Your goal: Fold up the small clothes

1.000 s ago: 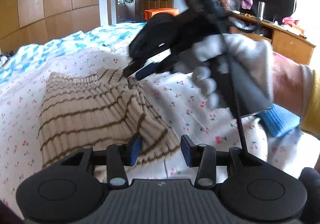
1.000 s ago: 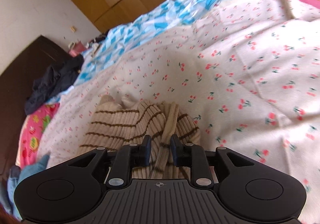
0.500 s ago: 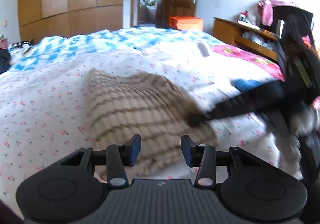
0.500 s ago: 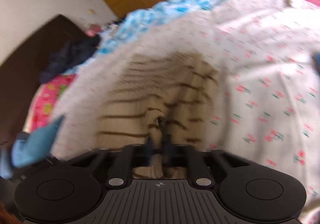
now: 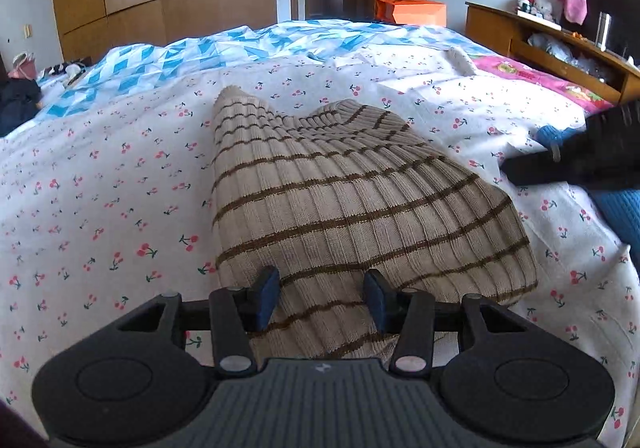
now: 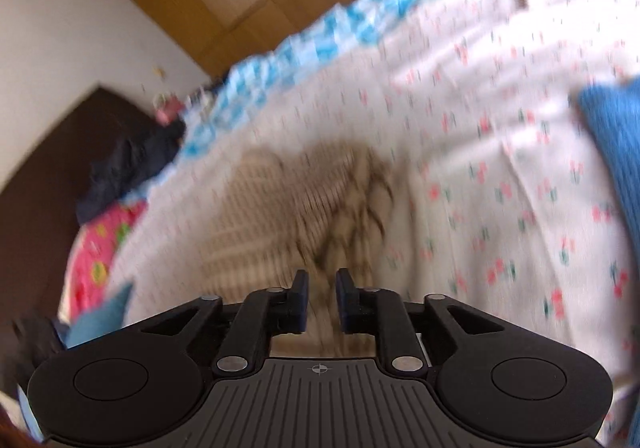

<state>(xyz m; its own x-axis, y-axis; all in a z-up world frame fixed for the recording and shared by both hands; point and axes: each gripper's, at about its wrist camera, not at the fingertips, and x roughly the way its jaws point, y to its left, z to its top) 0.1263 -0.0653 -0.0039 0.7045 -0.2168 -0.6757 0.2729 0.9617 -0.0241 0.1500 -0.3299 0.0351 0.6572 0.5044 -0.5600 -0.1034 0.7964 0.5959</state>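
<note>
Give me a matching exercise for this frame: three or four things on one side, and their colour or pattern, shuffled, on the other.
Things:
1. sweater
2. sheet
3. box
4. quilt

Looks:
a. plain orange
b. blue and white diamonds
c. beige with brown stripes
d. white with small cherries

Pairs: 1-c, 2-d, 3-a, 4-b
</note>
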